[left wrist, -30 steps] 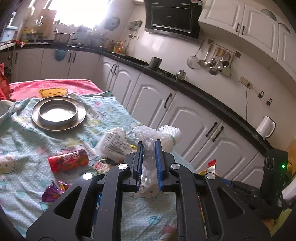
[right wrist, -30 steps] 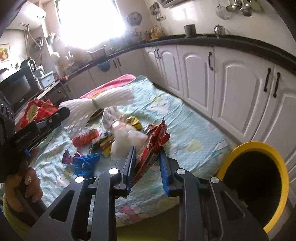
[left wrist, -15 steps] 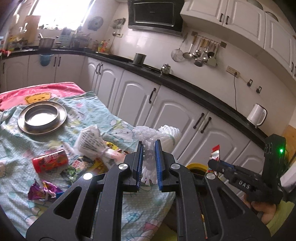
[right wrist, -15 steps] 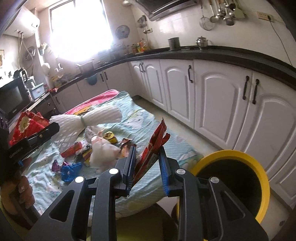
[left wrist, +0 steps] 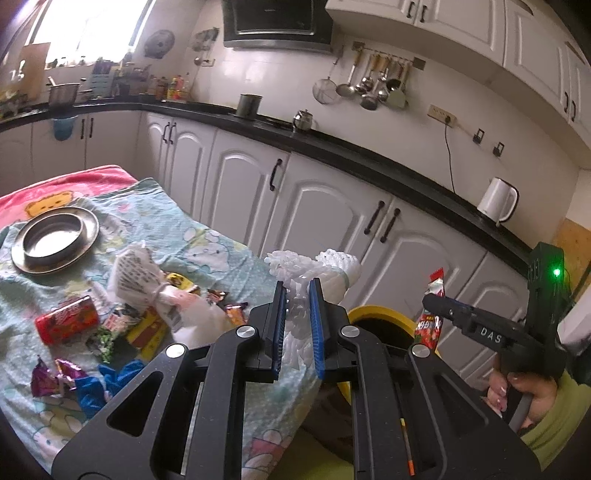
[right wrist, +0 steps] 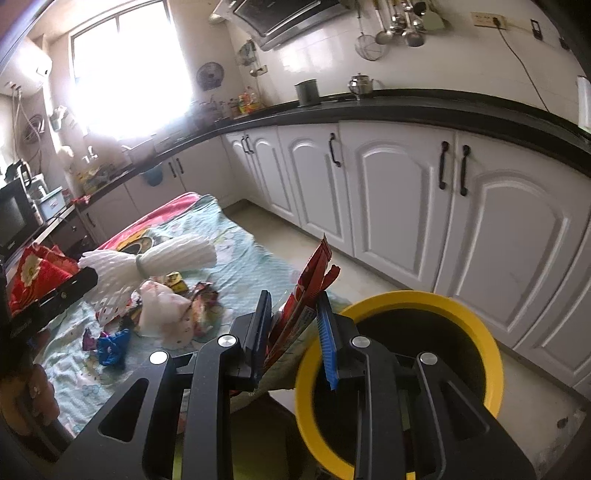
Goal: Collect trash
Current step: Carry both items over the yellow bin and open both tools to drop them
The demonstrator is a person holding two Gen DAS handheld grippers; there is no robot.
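White foam net [left wrist: 334,267] feels soft and light; my left tool [left wrist: 297,326] squeezes its middle. My right tool [right wrist: 293,334] pinches the thin, slippery red wrapper [right wrist: 308,291].

A round metal plate [left wrist: 55,240] lay on the table, on a light blue cartoon cloth [left wrist: 207,240] that covered it; a pink blanket [left wrist: 62,186] showed at the far end. White cabinets [right wrist: 399,206] with dark handles ran along the wall under a black worktop [left wrist: 369,155]. On that worktop stood a white kettle [left wrist: 496,199], a small metal teapot [left wrist: 303,120] and a dark metal pot [left wrist: 249,105]. Ladles and a strainer [left wrist: 325,88] hung from a rail on the tiled wall, beside a black range hood [left wrist: 277,22]. A bright window [right wrist: 129,74] was behind.
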